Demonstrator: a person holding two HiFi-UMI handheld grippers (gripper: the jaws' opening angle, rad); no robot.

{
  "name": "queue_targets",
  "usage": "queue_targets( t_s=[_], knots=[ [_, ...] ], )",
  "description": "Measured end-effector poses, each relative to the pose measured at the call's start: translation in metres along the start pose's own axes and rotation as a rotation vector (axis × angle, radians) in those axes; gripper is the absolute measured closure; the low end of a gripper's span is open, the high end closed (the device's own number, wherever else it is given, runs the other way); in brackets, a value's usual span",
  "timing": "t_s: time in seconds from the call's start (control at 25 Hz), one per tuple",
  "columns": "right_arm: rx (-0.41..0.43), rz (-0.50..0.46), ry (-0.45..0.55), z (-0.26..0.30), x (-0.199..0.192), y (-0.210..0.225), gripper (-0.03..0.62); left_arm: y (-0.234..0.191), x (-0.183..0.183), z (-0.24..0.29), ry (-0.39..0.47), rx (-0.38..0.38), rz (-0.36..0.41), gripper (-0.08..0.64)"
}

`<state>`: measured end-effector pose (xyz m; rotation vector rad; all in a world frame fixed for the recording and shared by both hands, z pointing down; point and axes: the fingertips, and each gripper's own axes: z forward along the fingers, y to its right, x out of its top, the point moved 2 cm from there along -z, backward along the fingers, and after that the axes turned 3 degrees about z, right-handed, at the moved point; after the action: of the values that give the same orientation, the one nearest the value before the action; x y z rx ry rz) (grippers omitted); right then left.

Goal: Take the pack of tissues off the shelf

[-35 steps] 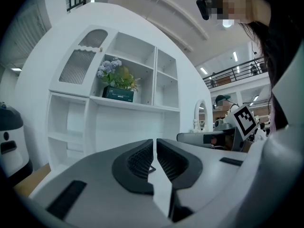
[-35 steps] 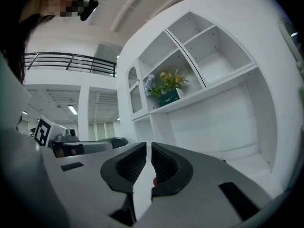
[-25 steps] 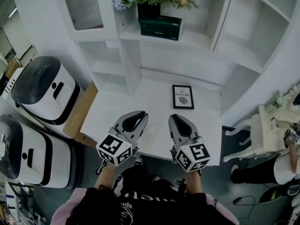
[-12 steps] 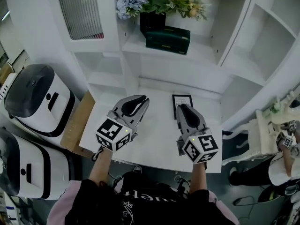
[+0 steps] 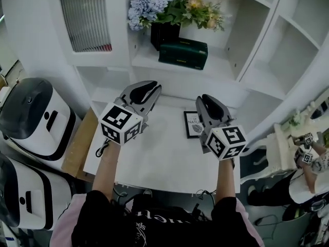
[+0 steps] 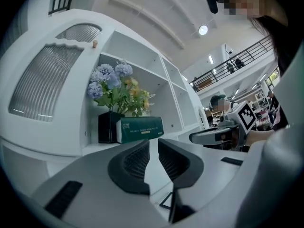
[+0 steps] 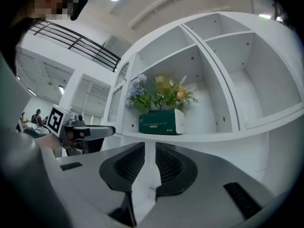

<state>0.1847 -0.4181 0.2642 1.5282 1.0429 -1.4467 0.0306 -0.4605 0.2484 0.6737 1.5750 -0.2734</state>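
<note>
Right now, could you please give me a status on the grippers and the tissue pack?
Left gripper empty, jaws opening. Right gripper shut, empty. Tissue pack on shelf, untouched. Vase behind, nothing in front.

Ahead of my right tool point(image 5: 207, 99), matt grey plastic with ribbed black pads point(image 7: 129, 165), the pack of tissues point(image 5: 183, 53) has a smooth, faintly glossy dark-green wrap and sits on a smooth, white, painted-looking shelf point(image 5: 221, 68), while under the tool the white tabletop point(image 5: 154, 158) looks smooth and matt.
</note>
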Motion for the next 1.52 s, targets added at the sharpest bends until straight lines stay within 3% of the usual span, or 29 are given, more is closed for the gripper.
queue_targets(
  t_s=[0.2, 0.32, 0.64, 0.76, 1.12, 1.32, 1.52],
  knots=[
    [0.01, 0.005, 0.01, 0.019, 0.024, 0.016, 0.513, -0.022, 0.016, 0.019, 0.003, -0.01, 0.048, 0.454],
    [0.036, 0.022, 0.015, 0.028, 0.037, 0.02, 0.43, -0.035, 0.02, 0.03, -0.016, 0.0, 0.077, 0.449],
    [0.014, -0.04, -0.027, 0.067, 0.066, 0.038, 0.416, -0.074, 0.029, 0.067, -0.095, 0.023, -0.005, 0.419],
    [0.008, -0.077, -0.058, 0.078, 0.071, 0.042, 0.407, -0.08, 0.029, 0.078, -0.124, 0.006, -0.009, 0.375],
    [-0.048, -0.092, -0.139, 0.091, 0.073, 0.065, 0.393, -0.086, 0.022, 0.096, -0.182, -0.014, -0.083, 0.367],
    [-0.024, -0.109, -0.194, 0.101, 0.066, 0.068, 0.393, -0.084, 0.029, 0.106, -0.204, -0.037, -0.054, 0.368],
    [-0.065, -0.147, -0.219, 0.106, 0.064, 0.07, 0.394, -0.081, 0.028, 0.115, -0.235, -0.024, -0.023, 0.371]
  ],
)
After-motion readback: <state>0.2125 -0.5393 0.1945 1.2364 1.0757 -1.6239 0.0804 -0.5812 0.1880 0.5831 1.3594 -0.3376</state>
